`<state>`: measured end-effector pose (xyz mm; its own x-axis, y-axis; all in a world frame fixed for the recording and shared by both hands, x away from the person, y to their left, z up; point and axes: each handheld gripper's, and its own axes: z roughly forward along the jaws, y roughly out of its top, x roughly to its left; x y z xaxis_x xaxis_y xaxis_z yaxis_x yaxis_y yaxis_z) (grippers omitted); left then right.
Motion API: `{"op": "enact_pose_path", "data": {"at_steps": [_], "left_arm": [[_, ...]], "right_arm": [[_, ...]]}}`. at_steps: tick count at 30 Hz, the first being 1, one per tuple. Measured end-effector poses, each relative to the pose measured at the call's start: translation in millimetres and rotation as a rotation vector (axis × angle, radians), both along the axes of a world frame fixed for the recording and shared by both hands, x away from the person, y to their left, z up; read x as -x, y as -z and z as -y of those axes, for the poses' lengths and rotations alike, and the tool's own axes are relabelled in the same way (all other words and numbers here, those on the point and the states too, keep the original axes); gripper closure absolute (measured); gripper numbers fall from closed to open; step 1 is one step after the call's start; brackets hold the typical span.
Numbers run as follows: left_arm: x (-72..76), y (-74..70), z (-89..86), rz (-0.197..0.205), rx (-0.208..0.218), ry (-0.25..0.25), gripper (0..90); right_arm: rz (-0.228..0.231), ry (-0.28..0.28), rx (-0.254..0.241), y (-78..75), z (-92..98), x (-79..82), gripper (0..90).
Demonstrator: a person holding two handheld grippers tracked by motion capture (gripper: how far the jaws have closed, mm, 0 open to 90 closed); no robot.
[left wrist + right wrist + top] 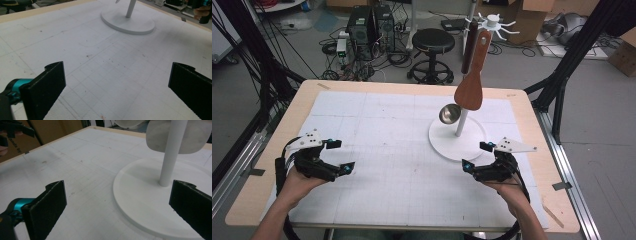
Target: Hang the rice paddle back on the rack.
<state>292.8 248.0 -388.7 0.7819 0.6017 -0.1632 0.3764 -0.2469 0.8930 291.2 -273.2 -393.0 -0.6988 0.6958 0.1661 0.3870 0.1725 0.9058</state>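
The rack point(460, 122) with a wooden spatula point(472, 82) and what looks like a ladle point(450, 114) stands at one o'clock on the desk point(377, 130), right hand-held gripper point(478, 156) just beside its base, left hand-held gripper point(341, 156) well apart, both spread and empty.

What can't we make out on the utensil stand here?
- Right claw view: white stand pole cut by the top edge; grey blurred utensil blades behind it, type unclear.
- Left claw view: round white stand base, utensils above the frame.
- High view: steel ladle bowl, handle hidden behind the brown wooden spatula.

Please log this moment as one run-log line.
left gripper: open, empty | right gripper: open, beside rack base | spatula, ladle: hanging
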Motion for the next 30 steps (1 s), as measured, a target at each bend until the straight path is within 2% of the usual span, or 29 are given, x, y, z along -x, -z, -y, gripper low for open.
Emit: {"op": "enact_pose_path", "data": {"at_steps": [30], "left_arm": [[-0.2,7.1,0.6,-0.022,-0.012,0.004,1.7]], "right_arm": [[-0.044,0.009,0.001,24.7,12.2,18.5,0.3]]}}
